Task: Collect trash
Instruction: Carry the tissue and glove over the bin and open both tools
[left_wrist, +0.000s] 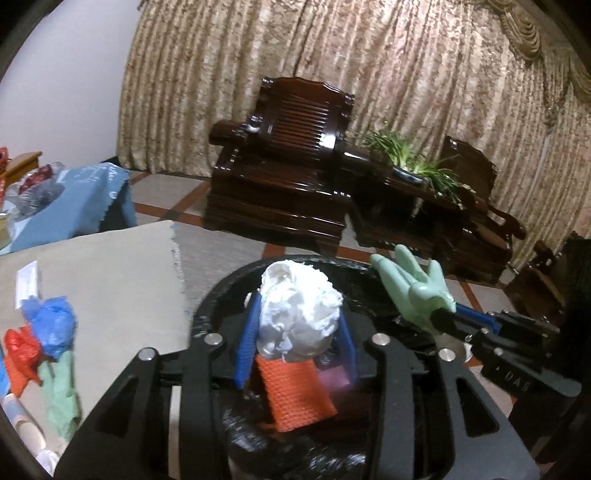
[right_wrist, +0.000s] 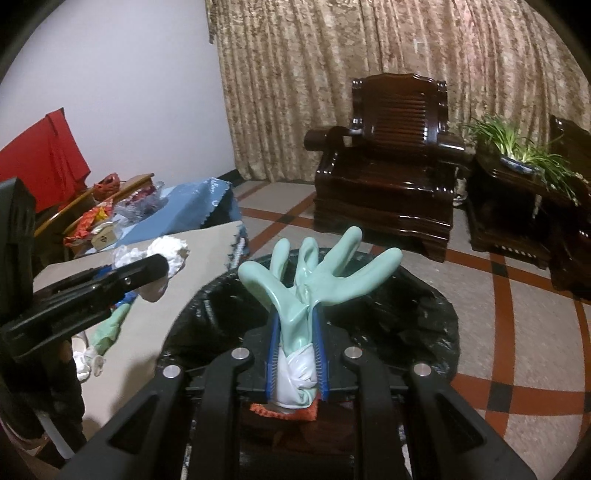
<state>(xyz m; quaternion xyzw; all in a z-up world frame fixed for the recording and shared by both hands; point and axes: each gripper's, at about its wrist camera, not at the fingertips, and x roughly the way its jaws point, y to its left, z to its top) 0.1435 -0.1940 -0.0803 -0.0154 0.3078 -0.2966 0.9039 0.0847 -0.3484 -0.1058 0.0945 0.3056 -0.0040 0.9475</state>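
We held the tissue wad (left_wrist: 299, 306) in the left gripper (left_wrist: 295, 332) and pinched the glove (right_wrist: 317, 273) in the right gripper (right_wrist: 297, 354) over the bin (right_wrist: 424, 295); the glove's fingers might snag its rim.

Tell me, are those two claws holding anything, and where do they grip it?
The left gripper holds a crumpled white tissue wad by its sides; the right gripper pinches a pale green rubber glove at its cuff.

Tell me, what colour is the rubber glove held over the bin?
The rubber glove is pale mint green, whitish at its cuff. The right wrist view shows it best.
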